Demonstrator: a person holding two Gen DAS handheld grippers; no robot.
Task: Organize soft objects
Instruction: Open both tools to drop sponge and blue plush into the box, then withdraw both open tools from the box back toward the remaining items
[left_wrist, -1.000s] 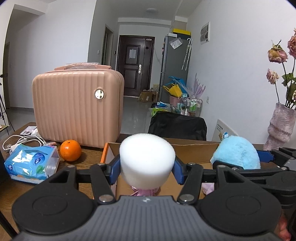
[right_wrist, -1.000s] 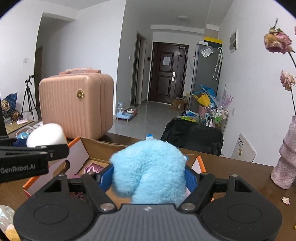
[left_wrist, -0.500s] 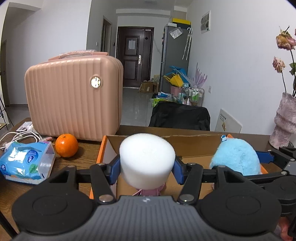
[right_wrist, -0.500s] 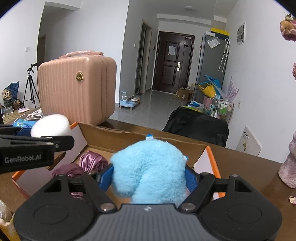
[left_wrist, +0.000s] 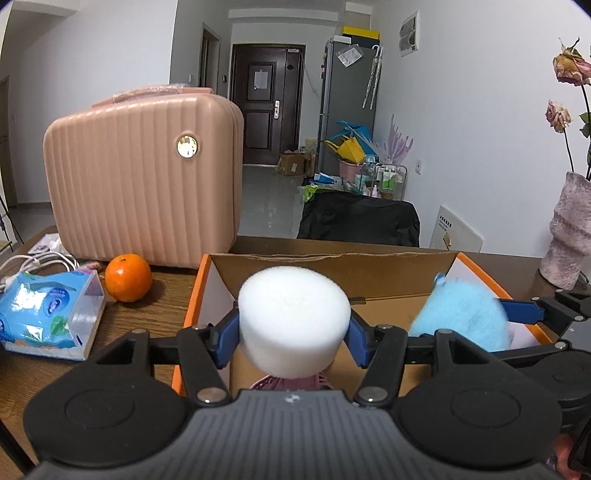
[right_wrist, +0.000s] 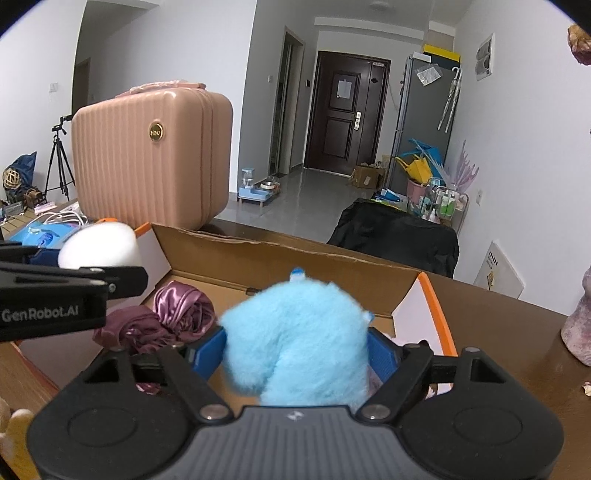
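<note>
Left wrist view has the left gripper (left_wrist: 293, 328) over the open cardboard box (left_wrist: 332, 260), its blue fingers (left_wrist: 228, 334) touching both sides of a white foam cylinder (left_wrist: 293, 314); those fingers have just been easing apart, yet the foam sits between them, above the box floor near the left wall. Pink cloth peeks out just under it. To the right, the right gripper (left_wrist: 476, 314) carries a fluffy blue plush (left_wrist: 461, 314) inside the same box, close to the orange-edged right wall.

Right wrist view: the fingers (right_wrist: 207, 350) flank the plush (right_wrist: 295, 336) on both sides, also just widening, with fur pressed against the pads. Purple satin scrunchies (right_wrist: 162, 317) fill the box's left near floor; bare cardboard lies open at the far middle. On the desk (left_wrist: 155, 314) left of the box sit an orange (left_wrist: 128, 272), a tissue pack (left_wrist: 48, 310) and a pink case (left_wrist: 142, 177), all clear of the box rim.
</note>
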